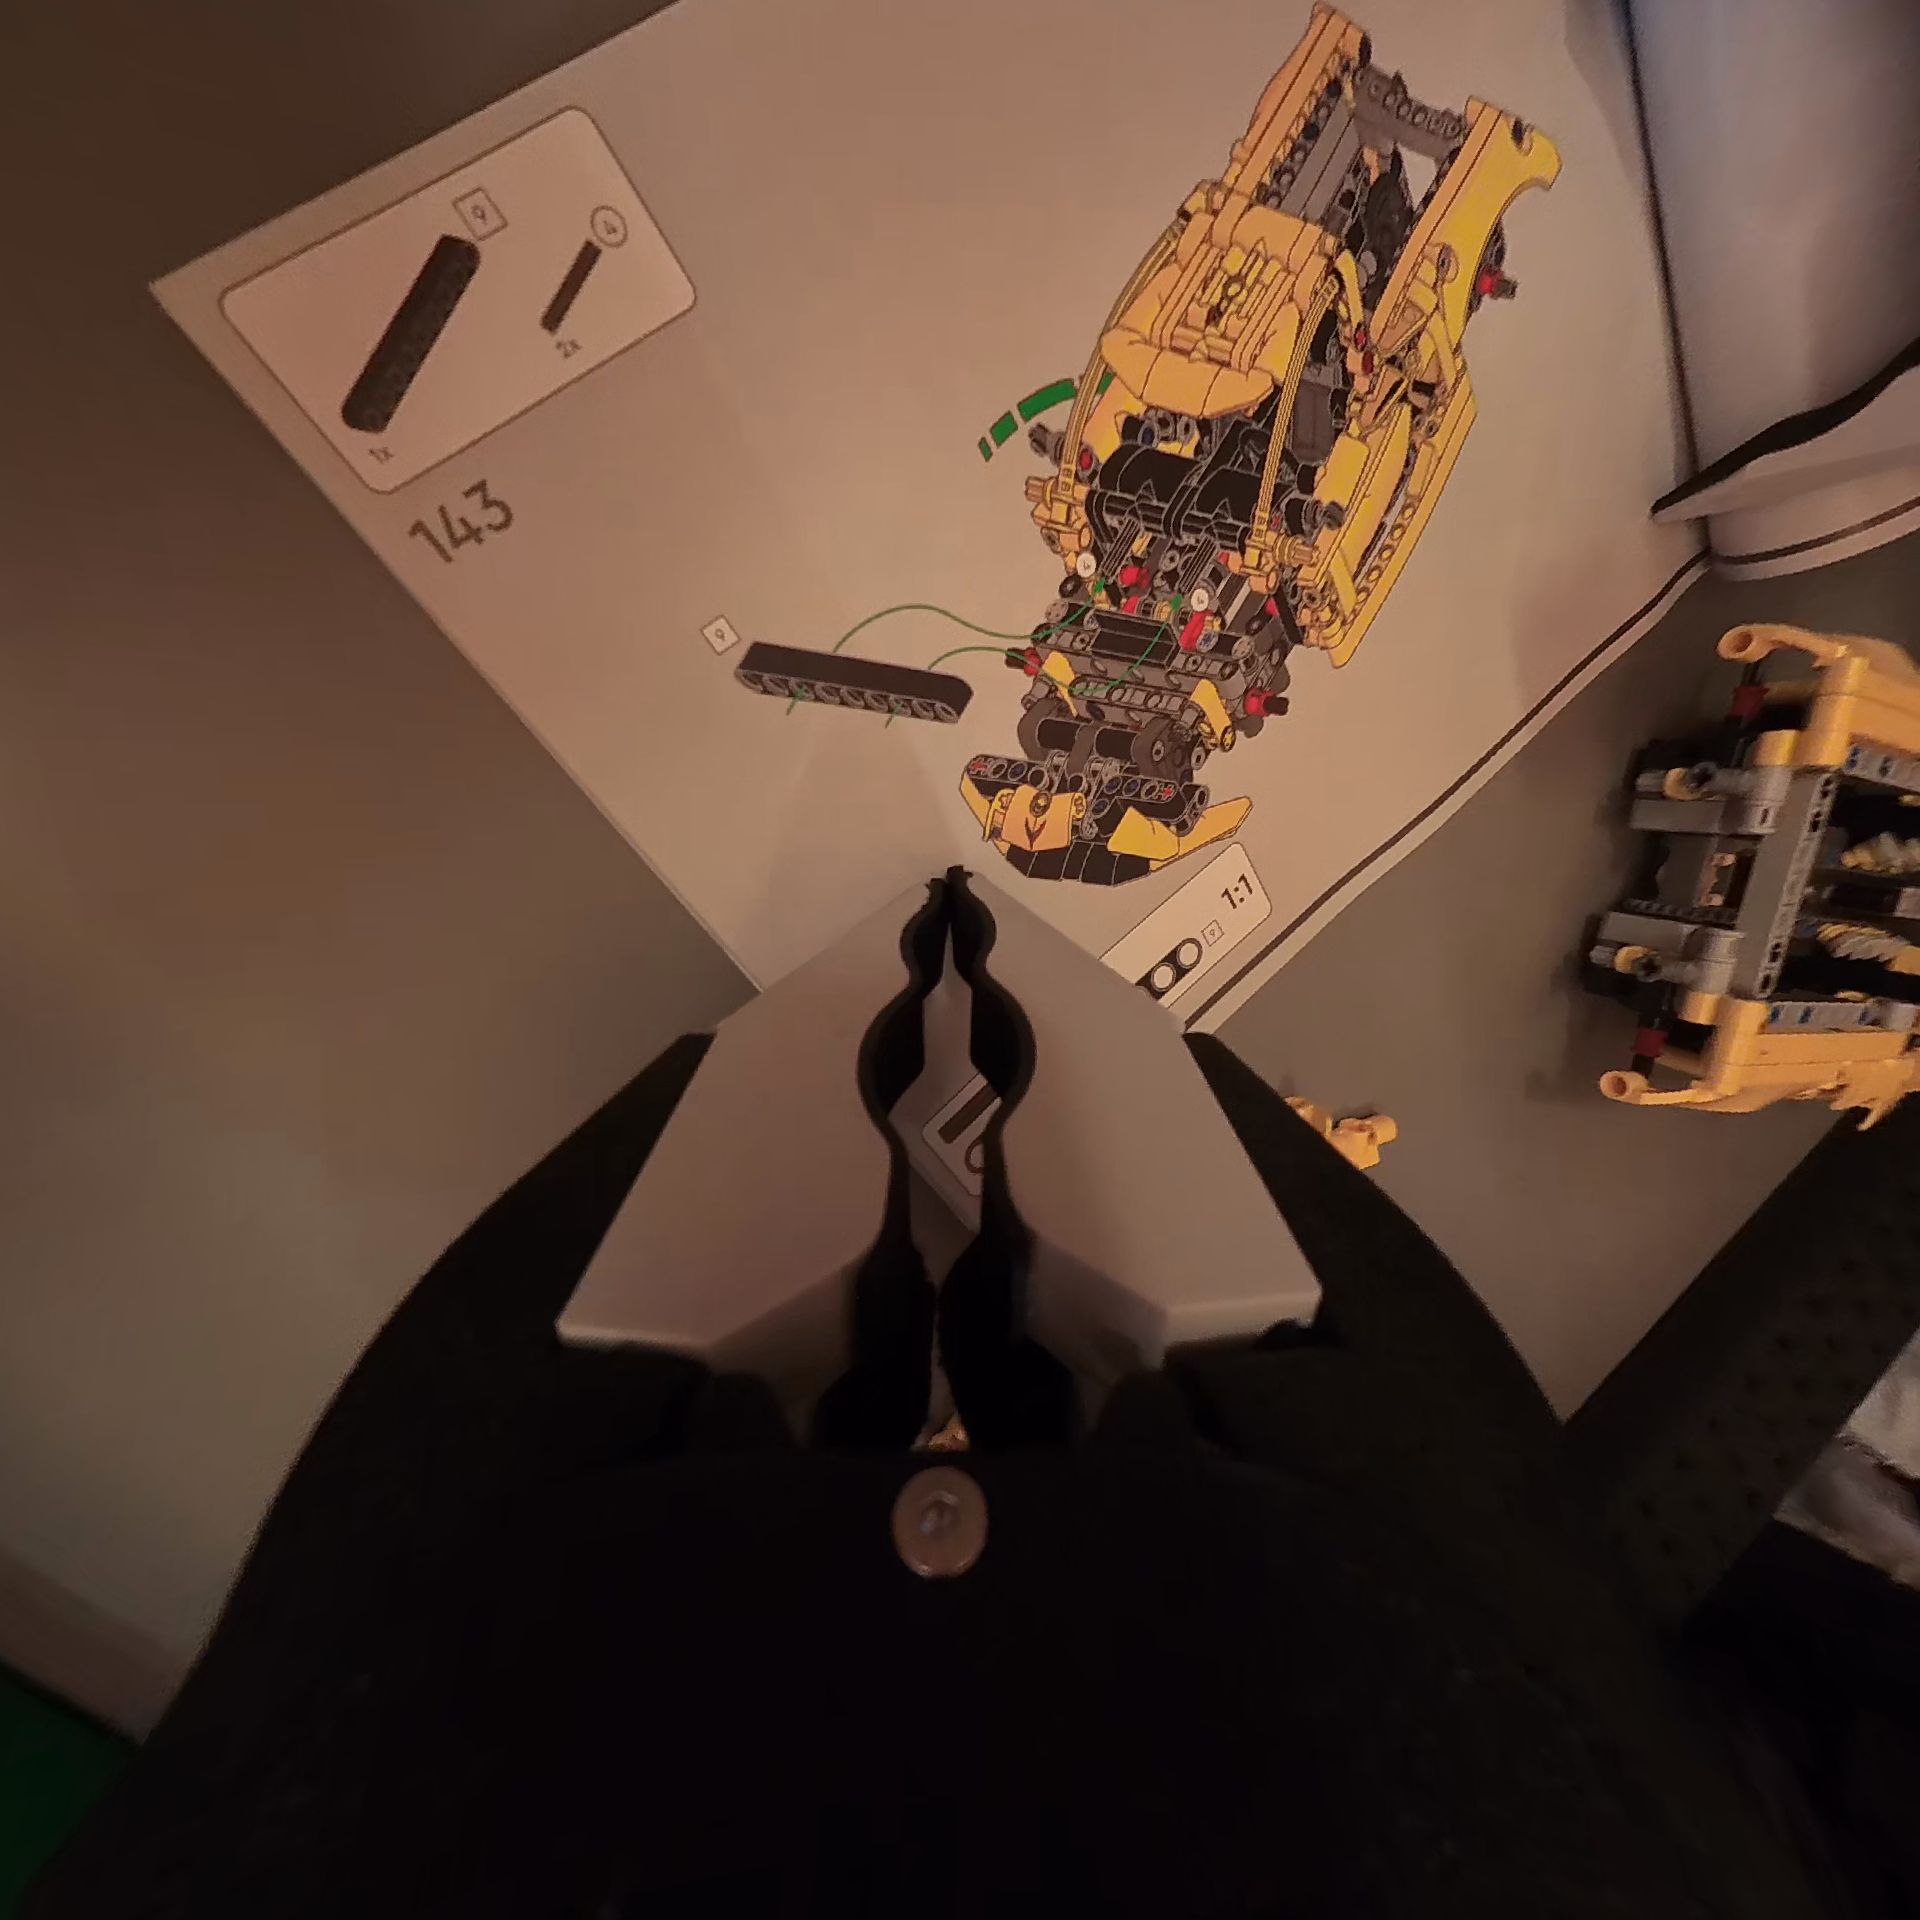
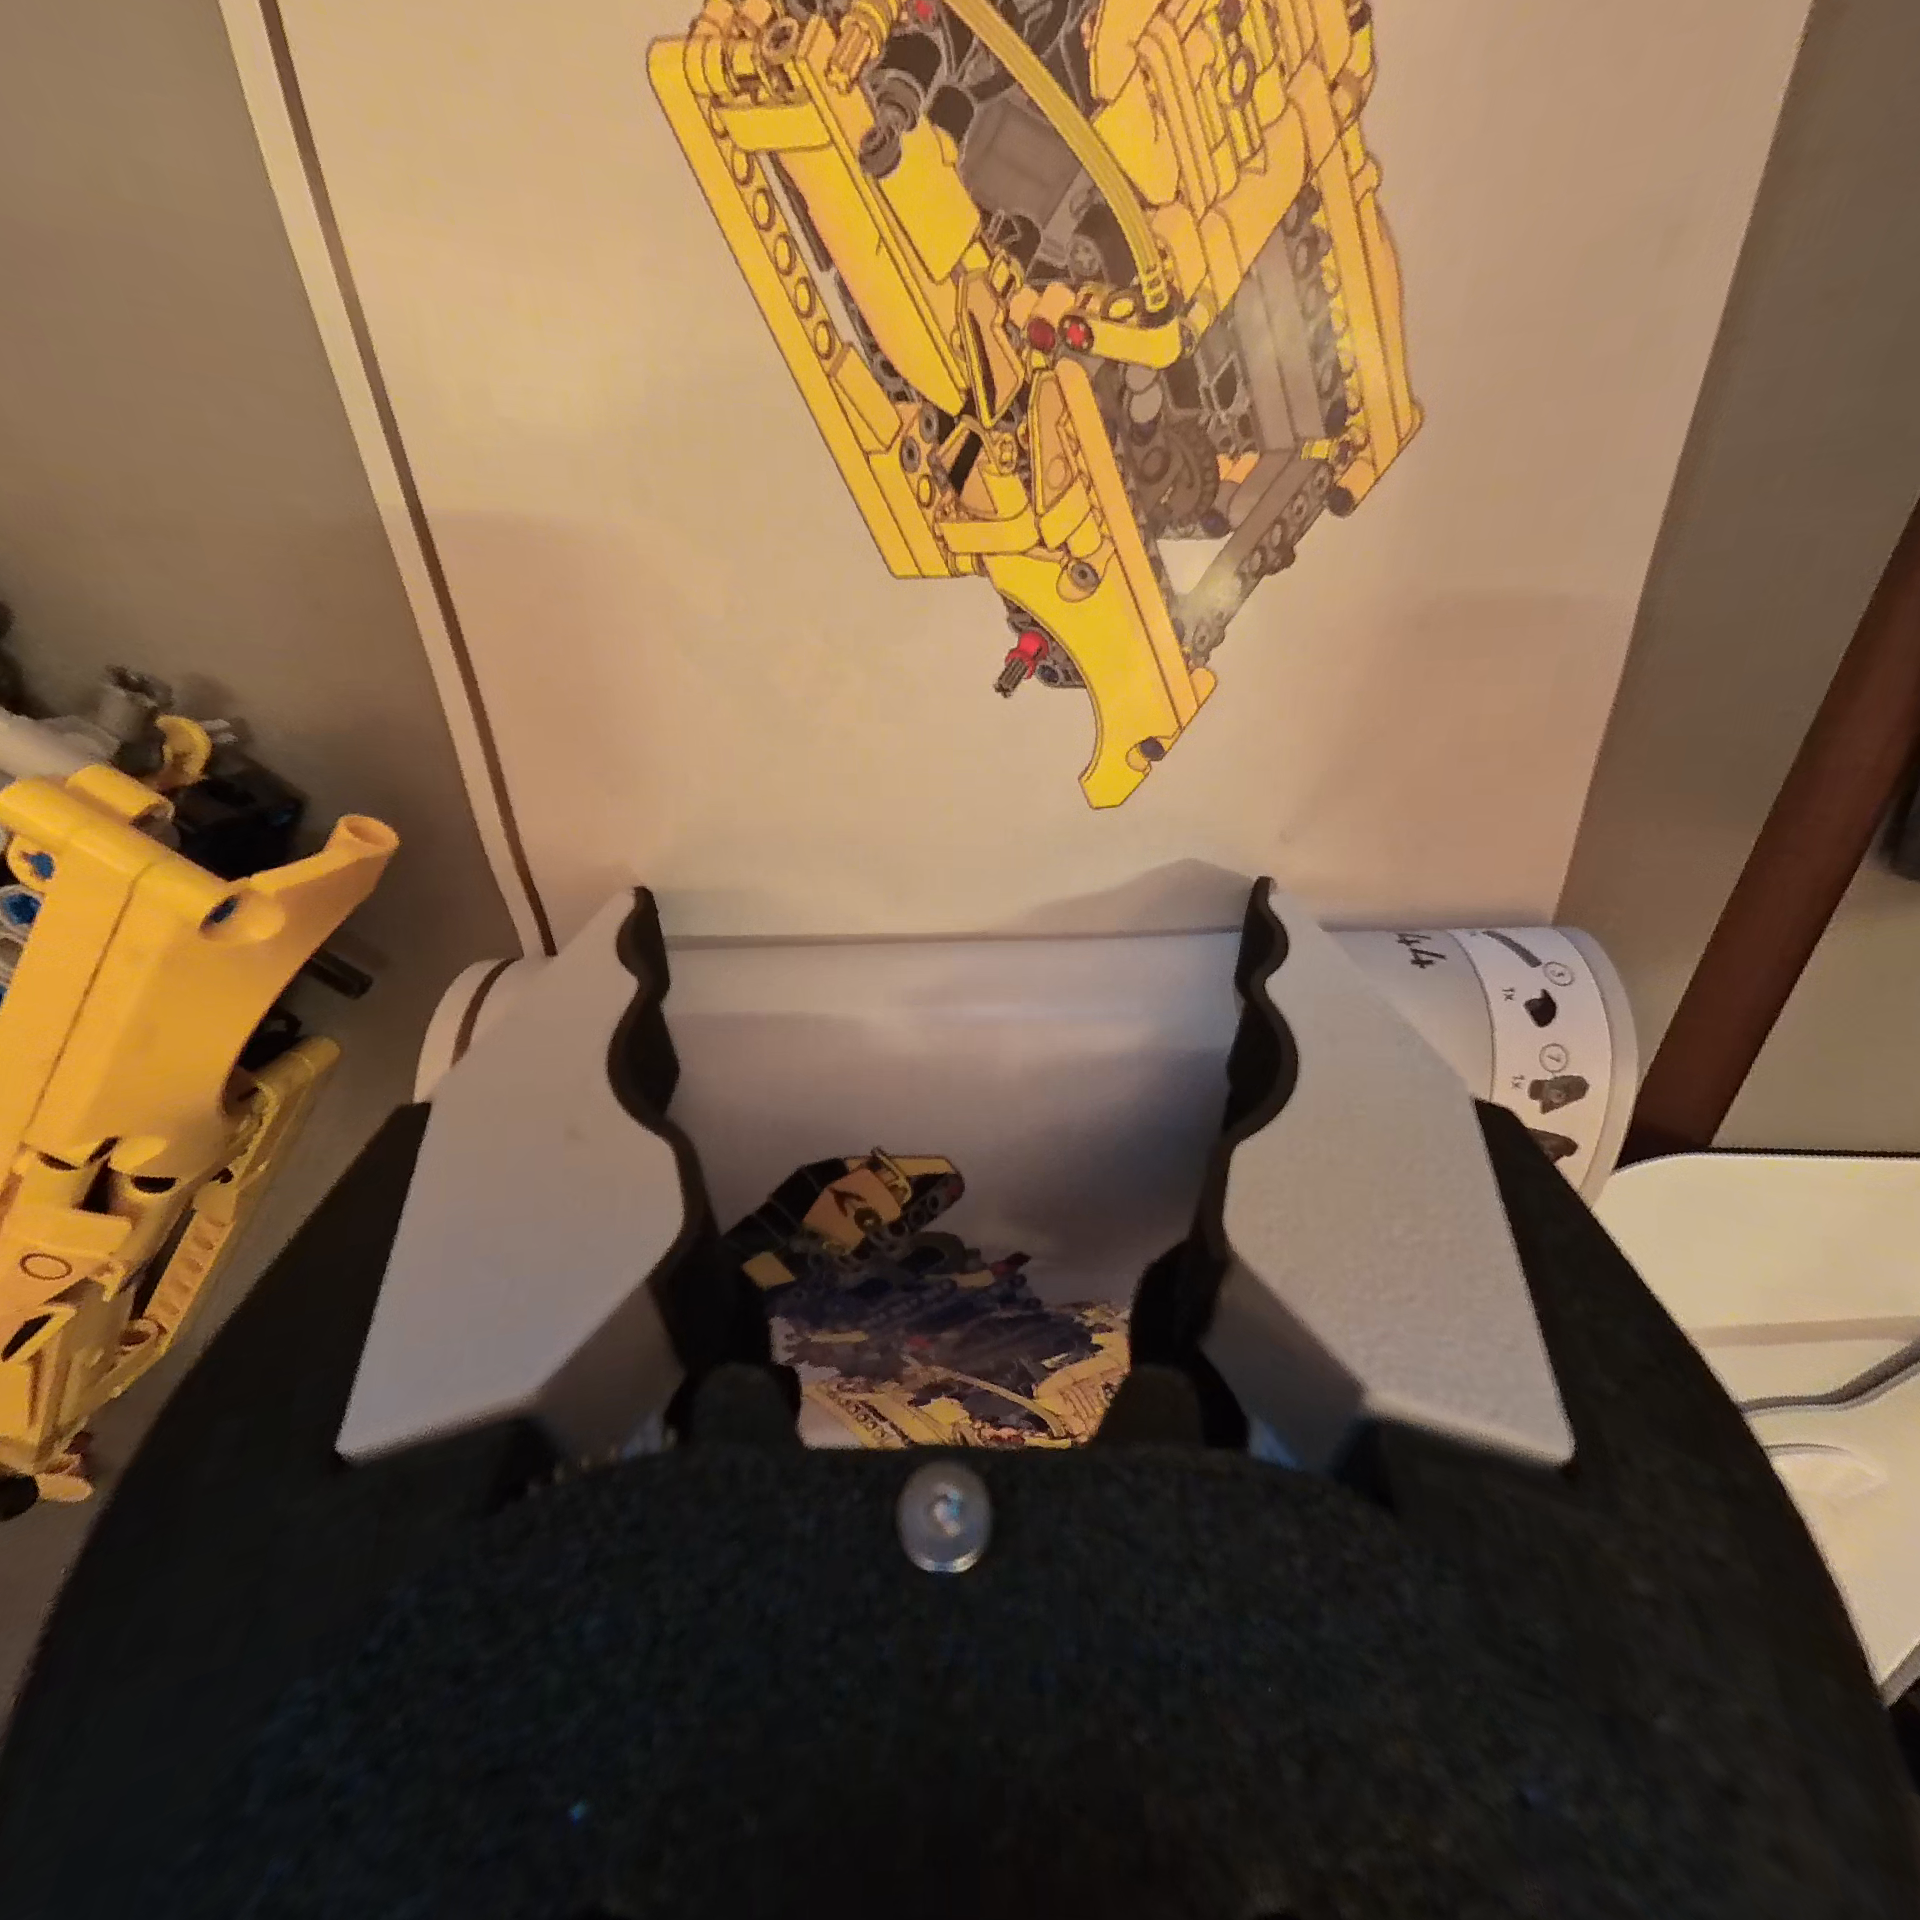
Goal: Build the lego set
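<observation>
My left camera looked steeply down along my left gripper (image 1: 957,883) at the booklet (image 1: 831,260), close above its near corner, with the model (image 1: 1766,883) at the right edge. My right camera sat lower and nearer over my right gripper (image 2: 951,914). Both views shared the booklet (image 2: 727,675) and model (image 2: 135,1091).

Yellow lego model (image 1: 1766,883) cut off by right edge in left wrist view and by left edge in right wrist view (image 2: 135,1091), instruction booklet (image 2: 582,520) partly hidden behind both grippers, small yellow piece (image 1: 1340,1127) half hidden.
</observation>
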Available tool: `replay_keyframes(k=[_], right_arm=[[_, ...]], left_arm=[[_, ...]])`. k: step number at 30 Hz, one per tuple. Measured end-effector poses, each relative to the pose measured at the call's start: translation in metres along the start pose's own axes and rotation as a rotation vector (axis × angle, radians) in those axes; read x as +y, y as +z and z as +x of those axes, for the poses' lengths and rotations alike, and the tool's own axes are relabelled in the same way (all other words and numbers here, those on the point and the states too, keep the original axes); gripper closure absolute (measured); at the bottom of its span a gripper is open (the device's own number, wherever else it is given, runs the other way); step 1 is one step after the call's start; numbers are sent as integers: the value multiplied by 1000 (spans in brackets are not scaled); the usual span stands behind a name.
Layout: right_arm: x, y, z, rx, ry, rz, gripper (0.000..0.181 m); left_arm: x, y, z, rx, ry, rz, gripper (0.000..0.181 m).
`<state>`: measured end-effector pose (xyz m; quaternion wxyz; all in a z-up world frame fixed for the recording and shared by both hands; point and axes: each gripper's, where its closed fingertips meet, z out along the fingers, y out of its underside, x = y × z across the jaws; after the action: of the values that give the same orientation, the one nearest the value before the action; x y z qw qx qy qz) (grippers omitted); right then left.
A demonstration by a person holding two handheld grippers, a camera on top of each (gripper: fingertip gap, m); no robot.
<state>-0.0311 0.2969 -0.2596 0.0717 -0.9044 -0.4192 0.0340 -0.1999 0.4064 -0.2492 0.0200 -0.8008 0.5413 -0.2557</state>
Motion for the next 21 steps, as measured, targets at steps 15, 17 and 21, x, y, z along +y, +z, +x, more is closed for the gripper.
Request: replay_keyframes(k=[15,17,21], right_arm=[[-5,-6,1,15,9,139,74],[-11,-18,3,49,32,227,86],[-18,-65,17,193,84,432,83]], left_arm=[[1,0,-1,-101,108,-49,181],[0,1,0,-108,124,-55,181],[0,2,5,-129,164,-83,176]])
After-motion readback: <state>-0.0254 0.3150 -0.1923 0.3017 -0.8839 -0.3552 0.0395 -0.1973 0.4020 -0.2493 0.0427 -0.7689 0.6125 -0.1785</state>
